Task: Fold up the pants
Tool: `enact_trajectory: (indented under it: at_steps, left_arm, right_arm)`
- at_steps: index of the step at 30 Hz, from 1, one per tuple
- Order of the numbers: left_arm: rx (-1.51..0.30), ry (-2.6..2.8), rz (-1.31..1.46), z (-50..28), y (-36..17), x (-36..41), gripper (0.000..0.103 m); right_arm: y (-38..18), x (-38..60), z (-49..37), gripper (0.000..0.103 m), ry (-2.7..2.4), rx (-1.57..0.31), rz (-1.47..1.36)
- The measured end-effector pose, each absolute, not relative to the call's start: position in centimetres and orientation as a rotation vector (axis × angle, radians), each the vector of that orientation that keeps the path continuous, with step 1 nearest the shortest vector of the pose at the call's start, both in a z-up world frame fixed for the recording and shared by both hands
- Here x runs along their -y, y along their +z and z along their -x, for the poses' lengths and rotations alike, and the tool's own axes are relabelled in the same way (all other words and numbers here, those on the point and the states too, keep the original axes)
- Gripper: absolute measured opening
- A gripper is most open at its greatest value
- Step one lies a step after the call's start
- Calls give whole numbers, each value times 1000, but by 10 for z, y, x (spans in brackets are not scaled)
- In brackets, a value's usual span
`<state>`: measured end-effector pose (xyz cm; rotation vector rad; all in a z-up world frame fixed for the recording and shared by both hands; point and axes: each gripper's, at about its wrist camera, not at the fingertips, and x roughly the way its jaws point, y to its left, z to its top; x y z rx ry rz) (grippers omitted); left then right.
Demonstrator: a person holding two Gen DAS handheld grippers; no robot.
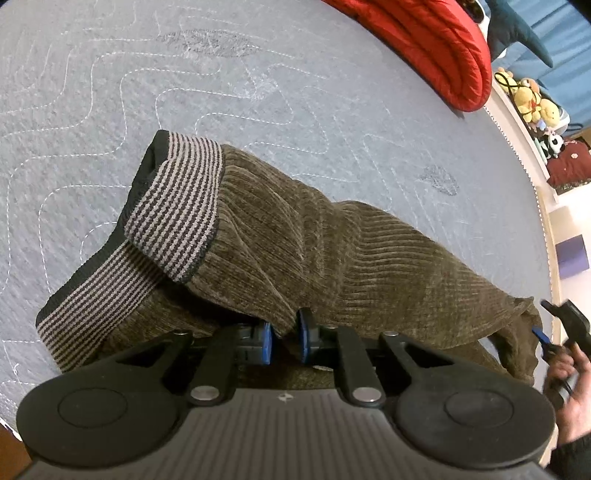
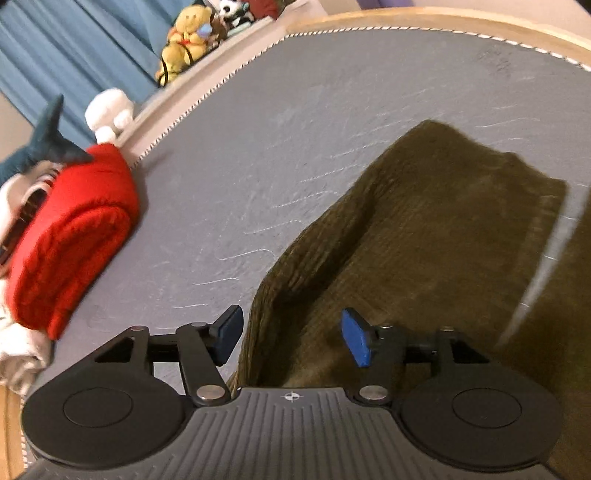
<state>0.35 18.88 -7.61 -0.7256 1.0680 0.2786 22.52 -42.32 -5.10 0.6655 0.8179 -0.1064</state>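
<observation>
Olive-brown corduroy pants lie crumpled on a grey quilted mattress, with the striped waistband folded over at the left. My left gripper is shut on a fold of the pants near the waist, its blue pads pinching the cloth. In the right wrist view the pants spread to the right. My right gripper stands open over their left edge, and its pads do not press the cloth. A hand holds this right gripper at the pants' far right end.
A red quilted cover is bunched at the mattress edge. Plush toys sit on a ledge beyond it, before a blue curtain. A wooden frame borders the mattress. A purple box stands off the bed.
</observation>
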Motion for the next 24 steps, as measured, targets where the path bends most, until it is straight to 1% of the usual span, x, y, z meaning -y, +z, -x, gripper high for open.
enact_trajectory:
  at_steps: [6, 7, 8, 9, 10, 13, 17, 21, 24]
  left_arm:
    - [-1071, 281, 704, -5, -77, -187, 15]
    - [-1067, 279, 695, -5, -76, -186, 14]
    - [-1061, 278, 688, -4, -74, -185, 13]
    - [-1052, 275, 679, -3, -72, -184, 12]
    - [-1041, 270, 670, -2, -70, -183, 11]
    - [-995, 261, 656, 7, -58, -181, 9]
    - [-904, 263, 640, 26, -34, -184, 5]
    - [-841, 264, 656, 53, -18, -191, 3]
    - [-833, 256, 669, 72, -13, -197, 3]
  right_arm:
    - [-71, 409, -261, 62, -81, -837, -607]
    - [-73, 407, -263, 56, -83, -841, -593]
    - [-74, 405, -266, 44, -88, -849, -575]
    - [-75, 404, -266, 16, -86, -857, -567]
    - [-75, 406, -265, 12, -76, -864, -577]
    - [-61, 419, -245, 9, -60, -832, -605]
    - [-22, 433, -195, 9, -30, -740, -576]
    - [15, 443, -118, 9, -18, -642, -519]
    - [26, 451, -55, 9, -73, -628, -506]
